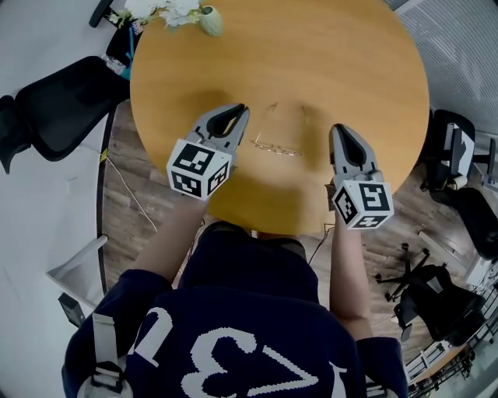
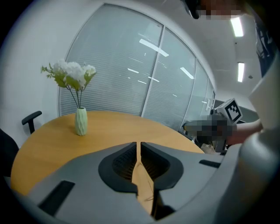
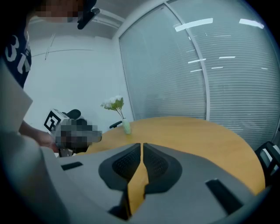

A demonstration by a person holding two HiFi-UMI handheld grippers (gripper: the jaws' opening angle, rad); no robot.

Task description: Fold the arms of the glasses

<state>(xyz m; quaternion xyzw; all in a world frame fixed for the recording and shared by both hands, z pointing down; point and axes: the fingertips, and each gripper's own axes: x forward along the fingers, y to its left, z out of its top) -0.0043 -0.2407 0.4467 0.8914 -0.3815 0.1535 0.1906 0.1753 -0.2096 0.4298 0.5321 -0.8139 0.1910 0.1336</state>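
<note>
Clear-framed glasses (image 1: 277, 144) lie on the round wooden table (image 1: 350, 62) with both arms spread open, pointing away from me. My left gripper (image 1: 243, 111) hovers just left of the glasses, jaws shut with nothing between them. My right gripper (image 1: 339, 129) is a little to the right of the glasses, also shut and empty. In the left gripper view the jaws (image 2: 138, 144) meet over bare tabletop. The right gripper view shows its jaws (image 3: 142, 145) closed the same way. The glasses cannot be made out in either gripper view.
A pale green vase with white flowers (image 1: 208, 19) stands at the table's far edge, also seen as the vase (image 2: 81, 121) and the vase (image 3: 126, 127). A black office chair (image 1: 54, 109) is on the left; more chairs (image 1: 459, 155) are on the right. Glass walls with blinds (image 2: 131, 78) lie beyond.
</note>
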